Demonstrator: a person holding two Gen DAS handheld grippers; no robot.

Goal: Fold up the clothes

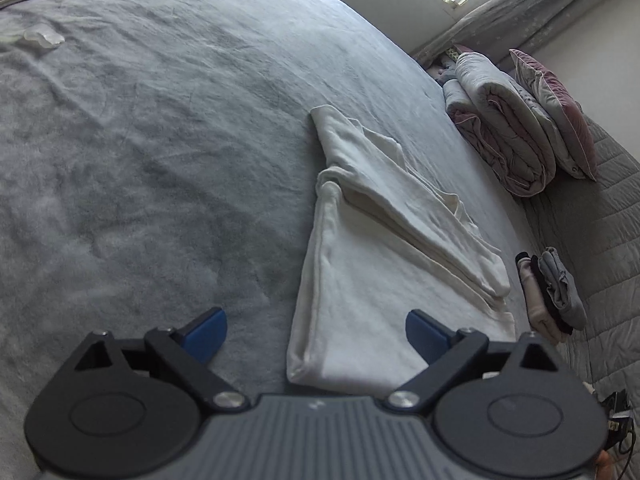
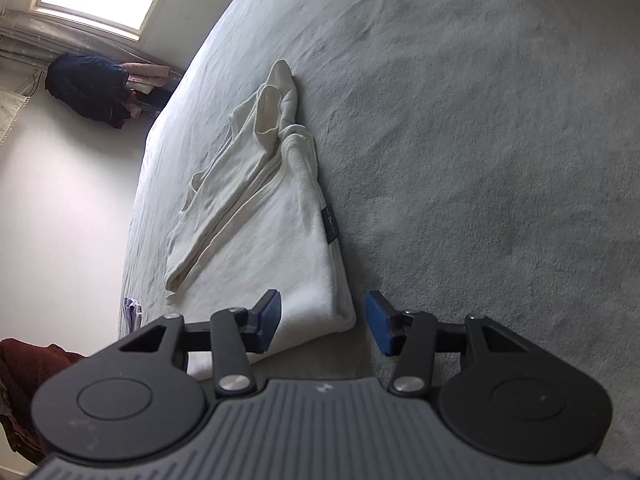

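Garment: my cream top (image 1: 384, 280) lies on the grey bed cover (image 1: 140, 160), near the bed's edge in both wrist views.
Fold state: the body is doubled lengthwise into a long narrow panel; both sleeves (image 2: 224, 200) lie slantwise across the top of it.
Label: a small dark tag (image 2: 330, 224) shows at one long edge.
Far end: the collar end (image 2: 280, 84) is bunched and rumpled, not squared.
My left gripper (image 1: 316, 334): fingers spread wide, holding nothing, hanging over the near hem corner.
My right gripper (image 2: 322, 322): fingers parted, holding nothing, straddling the other near hem corner without closing on it.
Done, as I judge: the side-to-side folds and the sleeves laid in.
Left, as I judge: the panel lies at full length, so a fold across its length would be needed for a compact packet.
Other stock: a small stack of folded clothes (image 1: 552, 292) sits beyond the garment; a rolled quilt (image 1: 500, 120) and pillow (image 1: 556, 112) lie further off.
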